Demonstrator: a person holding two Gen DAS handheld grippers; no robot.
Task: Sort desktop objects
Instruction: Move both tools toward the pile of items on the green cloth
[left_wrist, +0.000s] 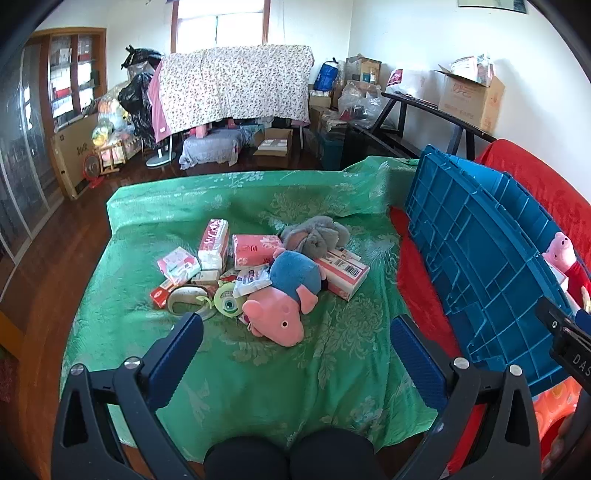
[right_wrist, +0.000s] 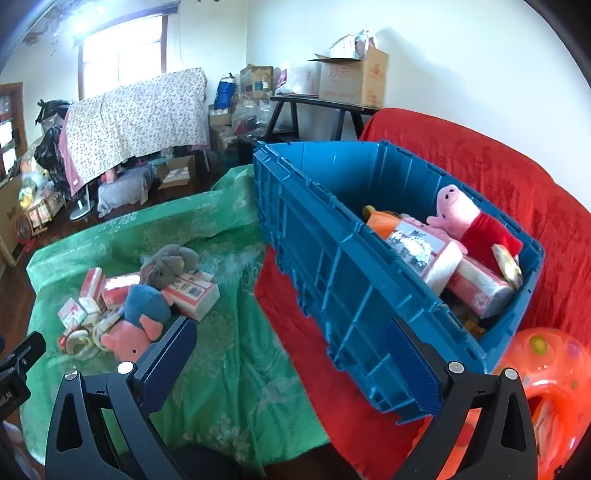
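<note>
both grippers empty, fingers spread wide. left gripper (left_wrist: 295, 332) faces pig plush (left_wrist: 284, 299) just ahead of its fingers on the green surface (left_wrist: 258, 387); next: reach, grab, move to blue crate (right_wrist: 332, 266) beside right gripper (right_wrist: 291, 354).

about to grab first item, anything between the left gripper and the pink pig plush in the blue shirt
Nothing visible. The open left gripper hovers over bare green cloth, and the pink pig plush in the blue shirt lies at the pile's near edge, uncovered.
</note>
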